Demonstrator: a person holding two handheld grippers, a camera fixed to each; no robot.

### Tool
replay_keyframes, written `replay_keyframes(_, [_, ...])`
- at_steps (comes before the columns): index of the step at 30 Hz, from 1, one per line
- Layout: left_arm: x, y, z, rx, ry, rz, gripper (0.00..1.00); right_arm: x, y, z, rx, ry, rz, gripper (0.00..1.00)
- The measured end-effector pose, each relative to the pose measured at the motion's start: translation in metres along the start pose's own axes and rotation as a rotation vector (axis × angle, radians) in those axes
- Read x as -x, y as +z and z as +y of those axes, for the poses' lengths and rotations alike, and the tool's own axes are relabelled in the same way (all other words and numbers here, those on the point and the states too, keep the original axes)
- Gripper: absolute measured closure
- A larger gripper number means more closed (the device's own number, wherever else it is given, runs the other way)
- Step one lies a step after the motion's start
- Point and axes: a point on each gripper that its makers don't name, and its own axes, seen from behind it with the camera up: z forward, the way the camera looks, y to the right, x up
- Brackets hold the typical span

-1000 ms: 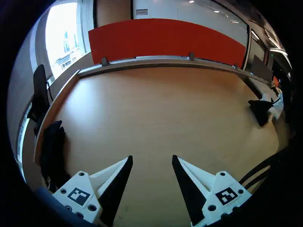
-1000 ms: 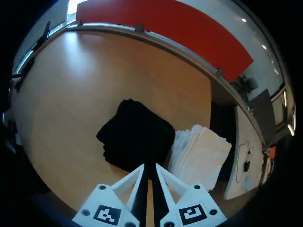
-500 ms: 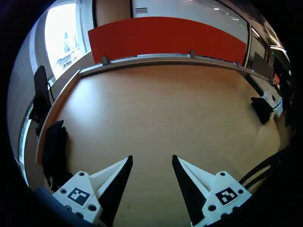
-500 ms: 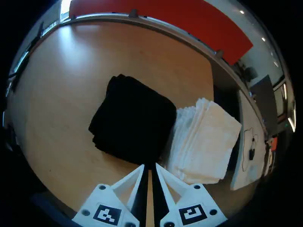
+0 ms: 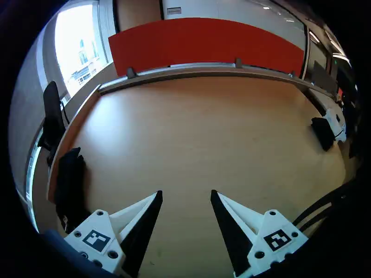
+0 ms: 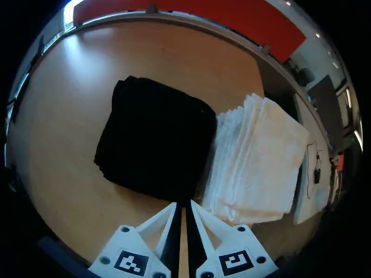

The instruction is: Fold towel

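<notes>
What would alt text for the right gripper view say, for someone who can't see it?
A stack of folded black towels lies side by side with a stack of white towels on a wooden table. The gripper, fingers nearly together and empty, points at them from below. A red panel stands behind the table.

A light wooden table [image 5: 199, 129] spread wide, its far edge backed by a red divider panel [image 5: 208, 44] set in grey brackets. A bright window [image 5: 76, 51] stood beyond the far left corner, and a black chair [image 5: 52, 120] stood off the table's left edge. On a second, paler table [image 6: 307, 201] lay a corded mouse [image 6: 316, 175].
</notes>
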Motion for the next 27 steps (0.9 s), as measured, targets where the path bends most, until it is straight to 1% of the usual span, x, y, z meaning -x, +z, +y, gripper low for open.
replay_keyframes(6, [-0.003, 0.002, 0.002, -0.005, 0.008, -0.003, 0.24, 0.004, 0.006, -0.004, -0.01, 0.01, -0.004, 0.94])
replay_keyframes(20, [-0.004, 0.006, 0.01, 0.002, 0.017, -0.007, 0.24, 0.006, 0.009, -0.007, -0.015, 0.044, 0.01, 0.94])
replay_keyframes(27, [-0.005, 0.006, 0.01, -0.001, 0.013, -0.006, 0.24, 0.004, 0.007, -0.007, -0.013, 0.052, 0.03, 0.93])
